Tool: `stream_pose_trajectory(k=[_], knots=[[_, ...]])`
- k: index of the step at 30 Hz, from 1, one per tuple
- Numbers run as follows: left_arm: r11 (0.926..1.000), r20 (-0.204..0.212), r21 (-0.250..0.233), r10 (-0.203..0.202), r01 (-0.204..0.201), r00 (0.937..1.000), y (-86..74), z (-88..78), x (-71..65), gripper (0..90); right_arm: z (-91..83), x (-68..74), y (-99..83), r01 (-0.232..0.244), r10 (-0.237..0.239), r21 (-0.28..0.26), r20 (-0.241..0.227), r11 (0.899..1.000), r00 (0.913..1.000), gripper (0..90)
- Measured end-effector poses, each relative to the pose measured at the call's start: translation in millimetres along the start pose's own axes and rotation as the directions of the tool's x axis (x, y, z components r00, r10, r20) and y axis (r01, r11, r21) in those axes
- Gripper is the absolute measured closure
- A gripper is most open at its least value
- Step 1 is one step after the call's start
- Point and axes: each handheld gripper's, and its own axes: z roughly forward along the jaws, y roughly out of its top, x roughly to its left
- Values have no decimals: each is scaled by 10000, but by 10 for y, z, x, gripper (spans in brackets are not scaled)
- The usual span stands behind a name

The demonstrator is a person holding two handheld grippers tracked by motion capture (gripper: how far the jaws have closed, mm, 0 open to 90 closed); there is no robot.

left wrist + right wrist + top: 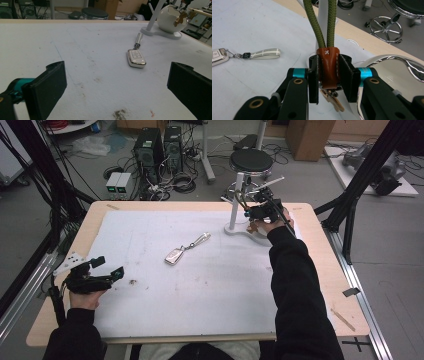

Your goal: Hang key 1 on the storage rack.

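My right gripper [329,75] is shut on a brown leather tab [327,56]. Two strands of green cord [332,22] rise from the tab, and brass keys [334,100] hang below it. In the high view this gripper [252,212] is at the far right of the mat, beside a white hook stand [234,205] and over a white bowl [392,70]. A silver-white car key fob [174,256] with a pale strap [200,240] lies flat mid-mat. My left gripper [109,266] rests open and holds nothing at the table's left, pointing toward the fob [136,58].
A white mat [200,290] covers most of the wooden table [320,270]. The stand [152,20] and bowl [172,18] share one white base at the far right. A black stool [251,161], computer towers and cables are on the floor beyond the far edge.
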Motion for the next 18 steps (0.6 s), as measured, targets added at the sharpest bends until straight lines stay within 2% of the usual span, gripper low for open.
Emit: stream_pose_trajectory(k=[4,6,8,13,14,16,18], knots=[[10000,6,20,-1,1,10000,-2,-4,4,29,40,5,-7,-139,139,-5,10,9999,9999,660],[10000,41,47,-34,34,10000,-5,-6,5,29,45,1,-12,-340,339,-39,-257,9994,9991,591],[10000,46,87,-33,33,10000,-6,-6,7,29,43,-15,-14,-271,268,-63,-388,9996,9989,505],[9999,94,136,-9,8,10000,-5,-3,8,29,14,-55,-26,-536,535,4,-619,9986,9966,317],[9999,101,133,-16,15,9999,-5,-3,8,29,3,-56,-33,-651,652,30,-689,9979,9955,273],[9999,97,129,-16,15,10000,-5,-3,10,29,-14,-72,-80,-791,766,-241,-904,9966,9930,207],[9999,83,134,-14,13,10000,-4,-2,9,29,-14,-91,-130,-965,947,-106,-1114,9953,9893,120]])
